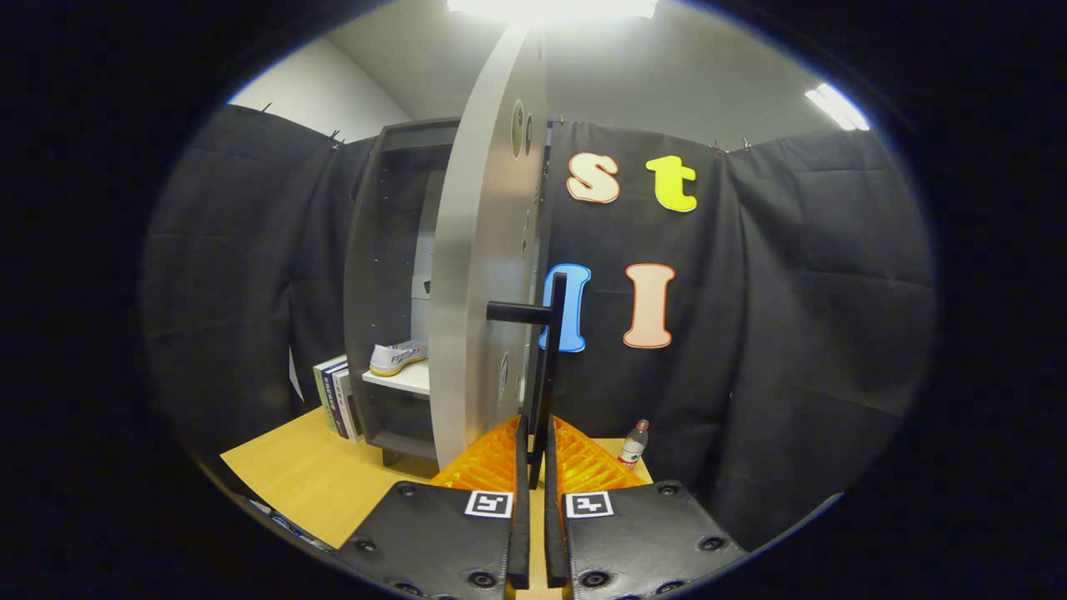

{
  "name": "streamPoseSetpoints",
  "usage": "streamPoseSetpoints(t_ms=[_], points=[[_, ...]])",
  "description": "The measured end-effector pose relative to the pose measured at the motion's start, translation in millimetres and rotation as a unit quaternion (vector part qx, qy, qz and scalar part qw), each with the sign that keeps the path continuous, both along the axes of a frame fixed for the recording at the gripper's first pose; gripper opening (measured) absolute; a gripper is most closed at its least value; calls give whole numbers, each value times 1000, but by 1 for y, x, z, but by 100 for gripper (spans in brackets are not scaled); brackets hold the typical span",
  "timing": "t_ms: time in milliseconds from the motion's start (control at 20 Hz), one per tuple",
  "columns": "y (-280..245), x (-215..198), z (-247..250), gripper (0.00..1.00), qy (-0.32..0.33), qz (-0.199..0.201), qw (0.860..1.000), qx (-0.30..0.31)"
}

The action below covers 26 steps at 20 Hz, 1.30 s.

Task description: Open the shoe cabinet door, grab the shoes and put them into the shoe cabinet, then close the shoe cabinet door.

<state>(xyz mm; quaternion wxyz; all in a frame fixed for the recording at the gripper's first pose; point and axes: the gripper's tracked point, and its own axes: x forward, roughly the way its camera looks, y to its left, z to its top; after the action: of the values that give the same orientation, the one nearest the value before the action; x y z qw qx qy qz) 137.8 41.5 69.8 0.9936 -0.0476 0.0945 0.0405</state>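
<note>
Inside the cabinet [392, 250] a shoe [398, 357] rests; gripper [534, 437] fingers clamp its door handle [546, 367].

Hand-held gripper [534, 437] clamps door handle [546, 367]; shoe [398, 357] on shelf [402, 379].

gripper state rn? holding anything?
Gripper: jaws closed on the black bar handle of the open grey shoe cabinet door.

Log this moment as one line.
fingers: shut on black door handle | grey cabinet door: open | white shoe: on shelf
</note>
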Motion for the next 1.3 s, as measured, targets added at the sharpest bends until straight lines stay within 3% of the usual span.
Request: streamPoseSetpoints(t_ms=[100, 250, 450, 600, 950, 1300], points=[[-6, 0, -1, 5, -1, -14, 1000, 9], [6, -5, -1, 6, 2, -4, 999, 45], [-12, -15, 9, 14, -24, -21, 1000, 1], [-13, -27, 28, 38, -61, -22, 998, -17], [51, -63, 77, 96, -121, 40, 992, 16], [147, -52, 44, 97, -87, 128, 988, 29]])
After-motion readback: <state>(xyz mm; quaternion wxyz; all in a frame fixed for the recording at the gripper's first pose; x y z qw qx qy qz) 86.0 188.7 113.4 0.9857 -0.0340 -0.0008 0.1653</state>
